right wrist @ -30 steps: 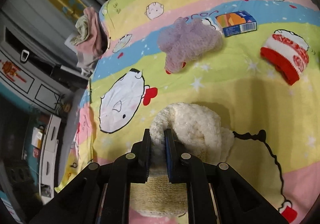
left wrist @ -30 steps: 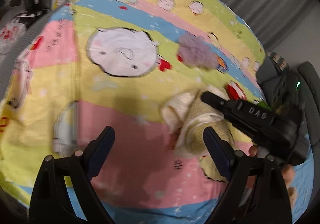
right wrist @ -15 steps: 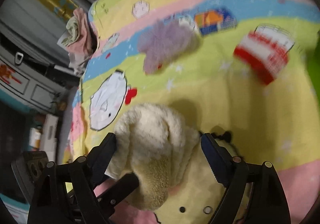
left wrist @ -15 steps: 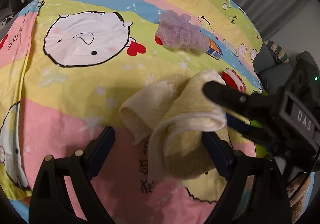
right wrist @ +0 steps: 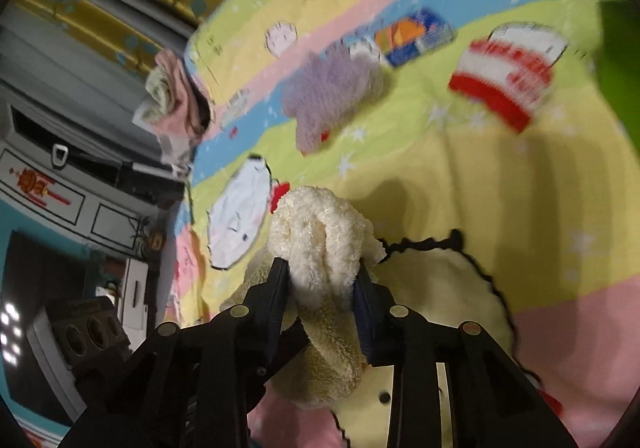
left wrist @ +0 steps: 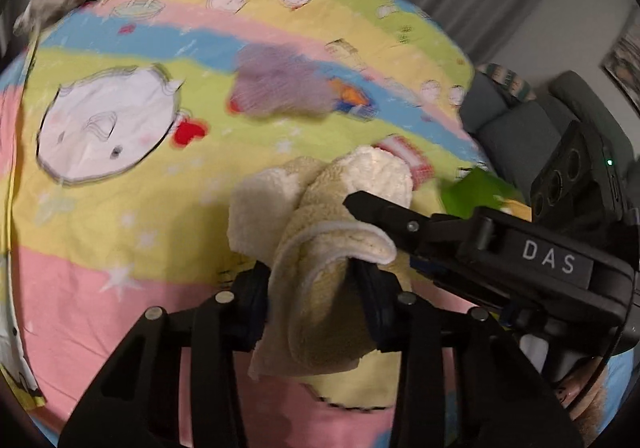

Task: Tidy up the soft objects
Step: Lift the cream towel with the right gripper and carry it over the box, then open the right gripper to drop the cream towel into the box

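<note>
A cream fluffy cloth point(left wrist: 320, 240) is bunched up above the striped cartoon bedsheet point(left wrist: 120, 208). My left gripper point(left wrist: 316, 288) is shut on its lower folded part. My right gripper point(right wrist: 322, 280) is shut on its upper fluffy end point(right wrist: 316, 232), and its body crosses the left wrist view point(left wrist: 500, 260) from the right. A purple knitted piece point(right wrist: 328, 92) and a red-and-white knitted hat point(right wrist: 504, 84) lie farther back on the sheet.
A blue and orange packet point(right wrist: 416, 36) lies behind the purple piece. A green item point(right wrist: 620, 60) sits at the right edge. A pink and green clothes pile point(right wrist: 176, 100) is at the bed's far left corner. Grey cushions point(left wrist: 520, 128) stand beside the bed.
Both grippers have closed on the cream cloth: the left was open a second ago, the right opened half a second ago and has shut again higher on the cloth. The views are motion-blurred.
</note>
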The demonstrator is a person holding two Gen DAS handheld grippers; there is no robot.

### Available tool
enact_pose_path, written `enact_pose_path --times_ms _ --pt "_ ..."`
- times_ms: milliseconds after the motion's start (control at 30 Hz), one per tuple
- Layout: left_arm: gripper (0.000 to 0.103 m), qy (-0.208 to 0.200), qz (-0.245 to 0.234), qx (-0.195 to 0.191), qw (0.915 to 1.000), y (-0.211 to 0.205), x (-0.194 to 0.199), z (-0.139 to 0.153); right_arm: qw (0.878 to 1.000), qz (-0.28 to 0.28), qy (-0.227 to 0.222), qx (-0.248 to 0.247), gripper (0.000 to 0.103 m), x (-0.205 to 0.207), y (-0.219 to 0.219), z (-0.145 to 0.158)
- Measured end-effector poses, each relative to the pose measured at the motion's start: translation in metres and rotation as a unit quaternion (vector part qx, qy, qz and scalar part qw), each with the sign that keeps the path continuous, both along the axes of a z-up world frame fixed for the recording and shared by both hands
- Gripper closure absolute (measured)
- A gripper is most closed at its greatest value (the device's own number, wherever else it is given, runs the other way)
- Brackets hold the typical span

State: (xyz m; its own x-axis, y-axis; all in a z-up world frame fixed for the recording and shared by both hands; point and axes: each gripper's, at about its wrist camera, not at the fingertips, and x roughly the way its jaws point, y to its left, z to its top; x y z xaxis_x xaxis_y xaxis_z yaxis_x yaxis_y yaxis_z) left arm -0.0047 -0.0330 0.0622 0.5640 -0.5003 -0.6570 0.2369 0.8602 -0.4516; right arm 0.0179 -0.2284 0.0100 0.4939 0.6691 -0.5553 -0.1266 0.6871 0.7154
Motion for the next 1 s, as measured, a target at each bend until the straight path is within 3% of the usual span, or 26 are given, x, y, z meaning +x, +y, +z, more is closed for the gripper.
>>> enact_pose_path --times_ms 200,300,500,733,867,1000 --pt "0.067 -0.061 -0.062 -0.031 0.9958 -0.057 -0.012 0.048 0.995 -0.058 -0.077 -0.007 0.07 -0.037 -0.052 0.05" --pt "0.066 -0.079 -0.097 -0.043 0.9912 -0.096 -0.012 0.066 0.988 -0.108 -0.113 -0.018 0.07 -0.057 -0.09 0.072" --pt "0.066 -0.105 -0.176 -0.022 0.9785 -0.187 -0.004 0.095 0.963 -0.225 -0.145 -0.016 0.07 -0.085 -0.173 0.091" --pt "0.066 -0.072 -0.226 0.007 0.9714 -0.257 0.012 0.084 0.942 -0.31 -0.124 -0.024 0.07 -0.085 -0.241 0.077" --pt "0.066 -0.06 -0.243 0.004 0.9682 -0.279 0.022 0.077 0.937 -0.334 -0.102 -0.026 0.07 -0.077 -0.265 0.065" --pt "0.062 -0.053 -0.244 0.028 0.9679 -0.295 0.026 0.061 0.933 -0.352 -0.08 -0.018 0.07 -0.073 -0.284 0.052"
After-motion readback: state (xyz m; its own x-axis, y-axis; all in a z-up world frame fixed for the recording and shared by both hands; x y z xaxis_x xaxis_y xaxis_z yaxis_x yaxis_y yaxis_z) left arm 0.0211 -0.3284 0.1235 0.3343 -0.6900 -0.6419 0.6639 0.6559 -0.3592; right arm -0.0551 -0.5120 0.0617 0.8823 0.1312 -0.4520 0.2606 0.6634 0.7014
